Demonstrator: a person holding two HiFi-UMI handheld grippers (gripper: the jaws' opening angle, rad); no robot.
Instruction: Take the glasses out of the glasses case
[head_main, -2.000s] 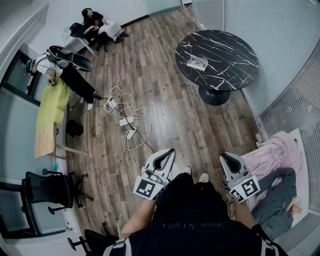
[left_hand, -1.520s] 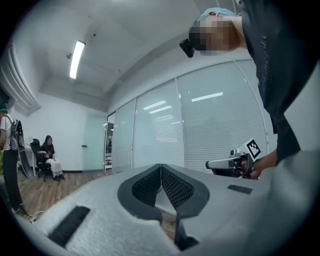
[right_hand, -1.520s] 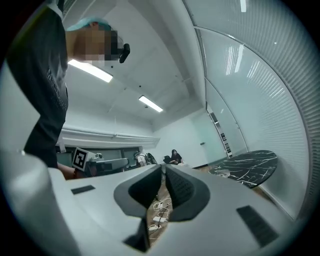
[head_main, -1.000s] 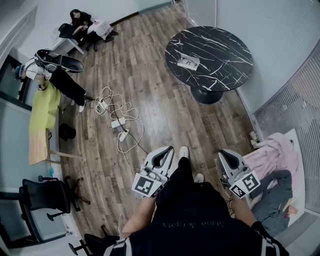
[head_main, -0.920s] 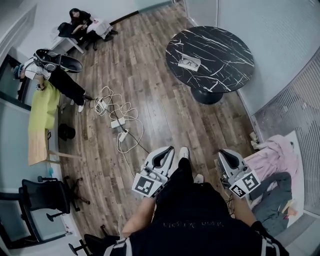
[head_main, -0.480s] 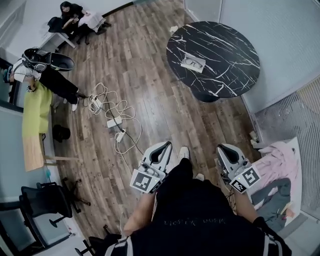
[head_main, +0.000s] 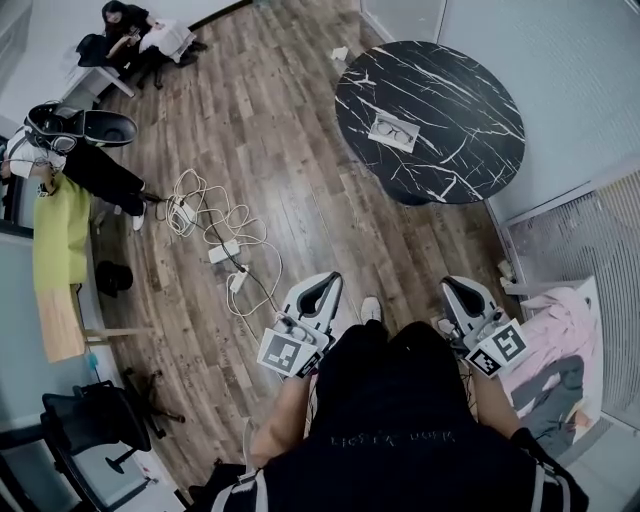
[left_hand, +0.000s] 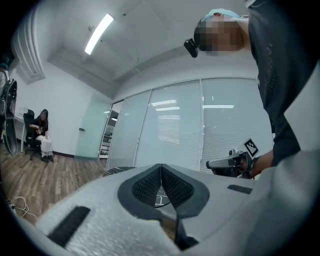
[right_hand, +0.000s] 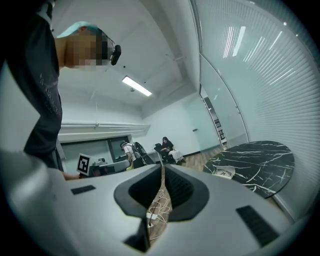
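Observation:
A white glasses case (head_main: 392, 132) lies open on the round black marble table (head_main: 450, 80), with dark-framed glasses in it. In the right gripper view the case (right_hand: 224, 172) shows small on the table (right_hand: 260, 160). I hold both grippers close to my body, far short of the table. My left gripper (head_main: 325, 286) is shut and empty, its pads (left_hand: 150, 182) meeting at the tip. My right gripper (head_main: 456, 291) is shut on nothing as well. Each gripper view shows the other gripper: the right one (left_hand: 227, 163) and the left one (right_hand: 102, 168).
Tangled white cables and power strips (head_main: 214, 226) lie on the wooden floor, left of my path. Two people sit or stand at the far left near a yellow-green desk (head_main: 55, 240). A black office chair (head_main: 100, 420) stands at lower left, pink cloth (head_main: 565, 335) at right.
The head view has shifted as the person walks: the cables slid left and up. Both grippers stay shut at the body.

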